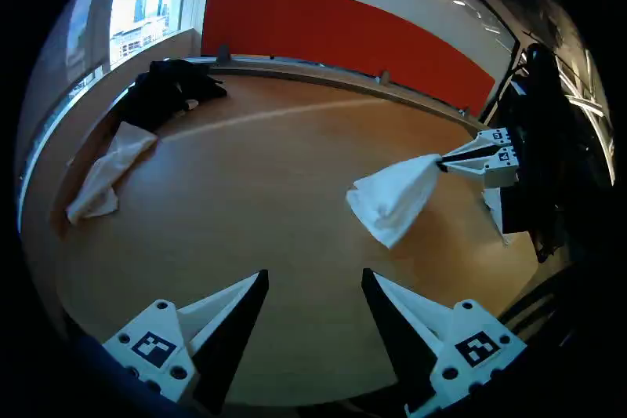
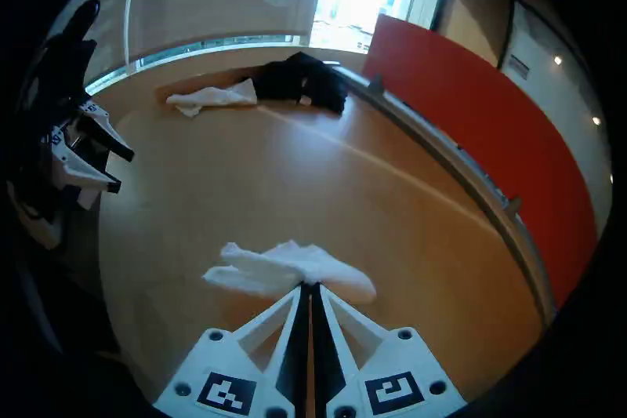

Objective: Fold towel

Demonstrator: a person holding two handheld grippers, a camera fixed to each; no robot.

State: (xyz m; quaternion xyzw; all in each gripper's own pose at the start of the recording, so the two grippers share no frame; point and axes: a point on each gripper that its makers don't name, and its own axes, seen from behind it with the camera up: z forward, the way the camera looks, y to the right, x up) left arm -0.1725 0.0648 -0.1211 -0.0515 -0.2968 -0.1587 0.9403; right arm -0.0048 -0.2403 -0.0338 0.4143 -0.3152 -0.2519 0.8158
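Right hand-held gripper (image 2: 307, 290) is clamped on the towel (image 1: 392, 194), bunched above the table (image 1: 274, 183) (mid-table) — left hand-held gripper (image 1: 313, 281) gapes empty. A thin pinch could slip, dropping it.

The left gripper (image 1: 313, 273), jaws wide apart, hovers near the white towel (image 1: 392, 194) over the wooden table (image 1: 259, 183); the right gripper (image 1: 443, 161) seems to pinch the towel's right corner.
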